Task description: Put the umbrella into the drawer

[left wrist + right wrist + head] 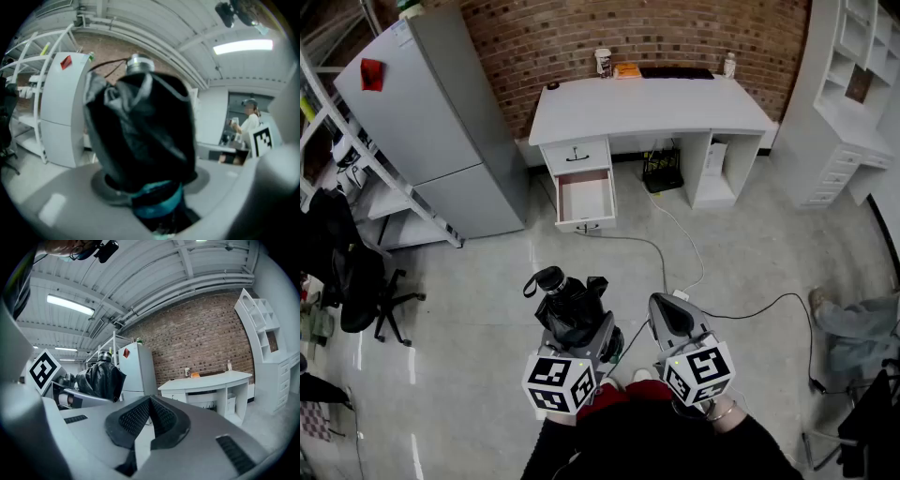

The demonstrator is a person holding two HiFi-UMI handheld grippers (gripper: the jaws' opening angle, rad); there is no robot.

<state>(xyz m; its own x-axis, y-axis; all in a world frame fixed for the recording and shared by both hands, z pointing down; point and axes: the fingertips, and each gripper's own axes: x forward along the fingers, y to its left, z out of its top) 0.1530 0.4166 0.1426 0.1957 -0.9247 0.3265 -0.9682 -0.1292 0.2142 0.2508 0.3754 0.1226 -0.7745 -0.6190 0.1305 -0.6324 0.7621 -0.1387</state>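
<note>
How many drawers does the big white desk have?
2. A closed white drawer sits under the left end of the white desk; right below it, a second white drawer is pulled open. Others could be hidden underneath.

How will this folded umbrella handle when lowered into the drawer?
The umbrella looks loose and crumpled, so likely squashes and slips when gripped. Folded roundish, it may roll once released. Its wrist strap could snag the drawer rim.

Umbrella (140, 136) blurred, very close
</note>
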